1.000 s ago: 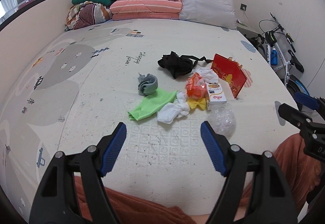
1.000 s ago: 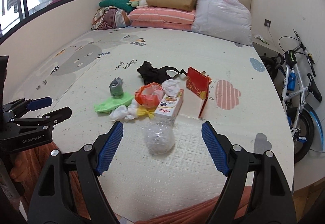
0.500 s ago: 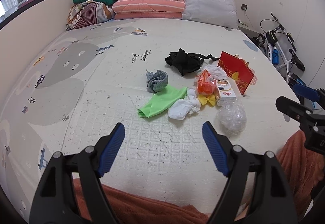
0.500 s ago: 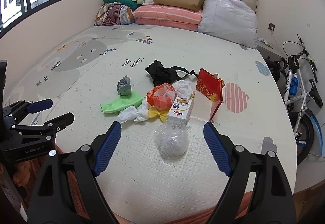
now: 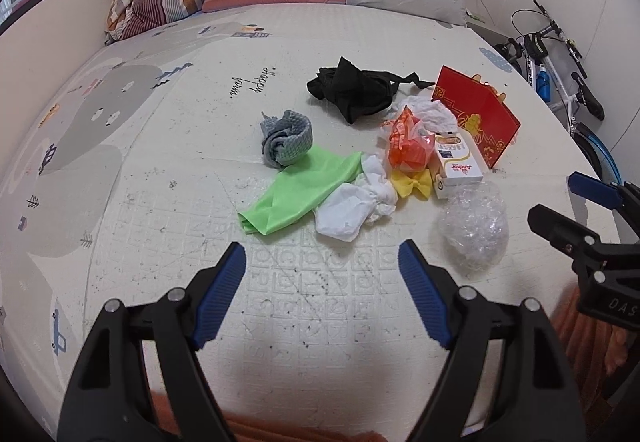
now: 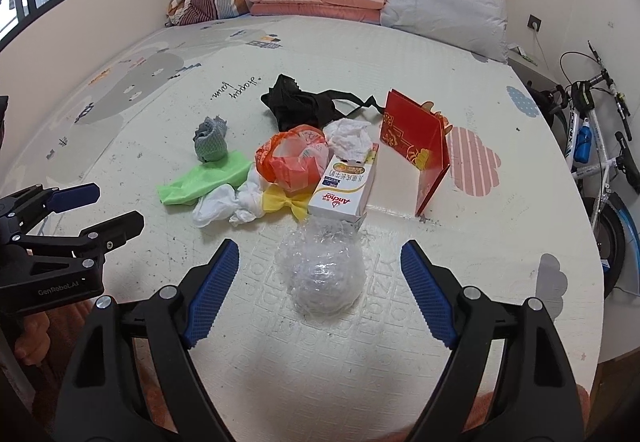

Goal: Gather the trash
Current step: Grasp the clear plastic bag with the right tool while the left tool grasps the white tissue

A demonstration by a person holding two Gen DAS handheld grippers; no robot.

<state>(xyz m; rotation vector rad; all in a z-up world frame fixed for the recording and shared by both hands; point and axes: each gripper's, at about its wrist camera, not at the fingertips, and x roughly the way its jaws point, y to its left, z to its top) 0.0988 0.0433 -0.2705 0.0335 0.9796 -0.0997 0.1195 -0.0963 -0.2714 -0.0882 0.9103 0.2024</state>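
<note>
Right wrist view: the right gripper [image 6: 316, 282] hangs above the mat [image 6: 400, 53] with its jaws spread wide and nothing between the pads; the ball of bubble wrap [image 6: 322, 274] lies directly ahead of it, between the lines of the two fingers but clear of both. In the left wrist view the left gripper [image 5: 322, 292] is likewise spread and empty, aimed at bare mat just short of the white plastic bag [image 5: 348, 211] and the green cloth [image 5: 298, 193]

The trash forms one loose cluster near the mat's near edge: orange plastic bag [image 6: 294, 157], yellow bow [image 6: 286, 199], white carton [image 6: 346, 187], crumpled tissue [image 6: 348, 135], with the red paper bag [image 6: 416, 145] standing open just beside the carton

Handling, as judged:
- Bubble wrap: very light, springy, slippery film. Close across its widest part; expect it to compress before the pads hold
- Carton: stiff, probably empty. Grip across the narrow faces
- Plastic bags, tissue: limp. Pinch a bunched fold, not a flat layer
- Red paper bag: thin-walled, tips easily; steady one wall while loading
</note>
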